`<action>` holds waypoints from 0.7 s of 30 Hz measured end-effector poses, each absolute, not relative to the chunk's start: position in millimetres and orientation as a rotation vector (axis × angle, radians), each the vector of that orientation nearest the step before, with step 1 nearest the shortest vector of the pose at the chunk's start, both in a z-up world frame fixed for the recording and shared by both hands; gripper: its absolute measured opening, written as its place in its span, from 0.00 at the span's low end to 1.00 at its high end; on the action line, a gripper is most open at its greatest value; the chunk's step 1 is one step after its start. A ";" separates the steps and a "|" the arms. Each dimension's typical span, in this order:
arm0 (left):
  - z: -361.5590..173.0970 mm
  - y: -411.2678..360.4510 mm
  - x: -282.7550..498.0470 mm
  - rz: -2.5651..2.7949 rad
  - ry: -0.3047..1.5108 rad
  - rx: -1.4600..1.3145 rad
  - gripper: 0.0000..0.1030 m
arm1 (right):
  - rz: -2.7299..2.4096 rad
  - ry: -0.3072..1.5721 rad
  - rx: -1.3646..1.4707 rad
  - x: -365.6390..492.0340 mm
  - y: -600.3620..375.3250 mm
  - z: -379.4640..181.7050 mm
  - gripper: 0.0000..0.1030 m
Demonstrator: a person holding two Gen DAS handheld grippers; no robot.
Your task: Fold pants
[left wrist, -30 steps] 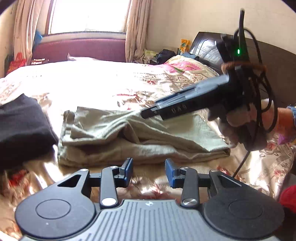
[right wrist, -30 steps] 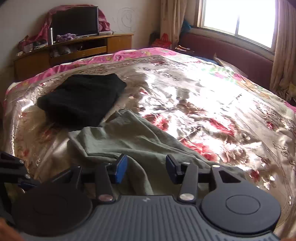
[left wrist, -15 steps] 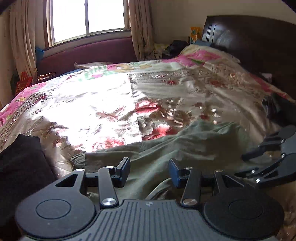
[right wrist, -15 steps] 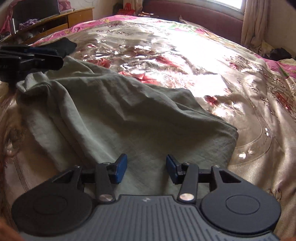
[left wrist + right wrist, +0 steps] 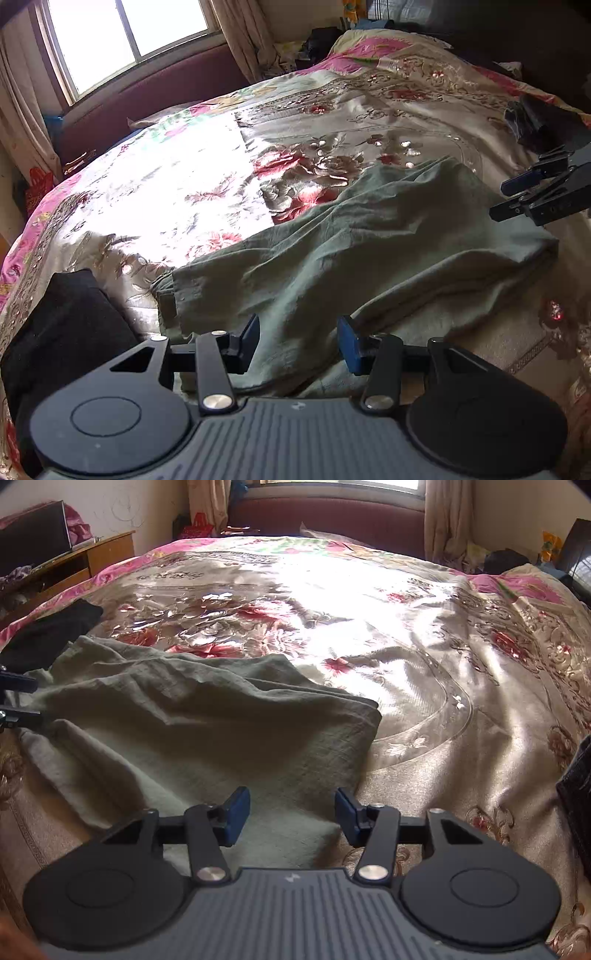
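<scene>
Olive-green pants lie folded and rumpled on the floral bedspread. They also show in the right wrist view. My left gripper is open and empty, low over the near left end of the pants. My right gripper is open and empty over the near right corner of the pants. The right gripper also shows at the right edge of the left wrist view. The left gripper's fingers show at the left edge of the right wrist view.
A folded black garment lies left of the pants, also in the right wrist view. Another dark garment lies at the far right. A wooden cabinet stands beside the bed, and a window and headboard lie beyond.
Both grippers have swung to the pants' near edge, one at each end, and dropped lower. The pants look flatter and more spread. Both jaws stay open.
</scene>
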State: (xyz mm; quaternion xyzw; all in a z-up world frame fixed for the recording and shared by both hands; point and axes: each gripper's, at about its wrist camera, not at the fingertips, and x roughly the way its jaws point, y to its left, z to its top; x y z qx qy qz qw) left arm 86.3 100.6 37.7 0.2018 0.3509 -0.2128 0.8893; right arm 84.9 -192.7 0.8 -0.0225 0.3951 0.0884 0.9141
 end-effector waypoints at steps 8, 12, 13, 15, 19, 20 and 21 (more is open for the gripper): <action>1.4 80.4 99.6 -0.407 0.847 0.380 0.60 | 0.181 0.836 0.244 85.0 -218.2 -16.1 0.54; 6.2 76.5 94.5 -0.372 0.853 0.390 0.60 | 0.182 0.831 0.252 82.9 -217.9 -18.4 0.54; 5.4 76.0 93.9 -0.368 0.854 0.395 0.60 | 0.183 0.830 0.251 82.3 -217.3 -18.3 0.54; 5.4 75.0 93.3 -0.359 0.854 0.395 0.60 | 0.184 0.831 0.251 81.6 -216.7 -19.0 0.55; 5.1 74.4 93.6 -0.344 0.856 0.385 0.60 | 0.185 0.835 0.246 80.0 -215.0 -20.7 0.55; 5.0 74.5 93.3 -0.341 0.855 0.384 0.60 | 0.184 0.836 0.252 79.9 -215.3 -21.1 0.55; 5.1 74.4 93.1 -0.340 0.855 0.384 0.60 | 0.183 0.837 0.267 80.3 -216.3 -21.3 0.56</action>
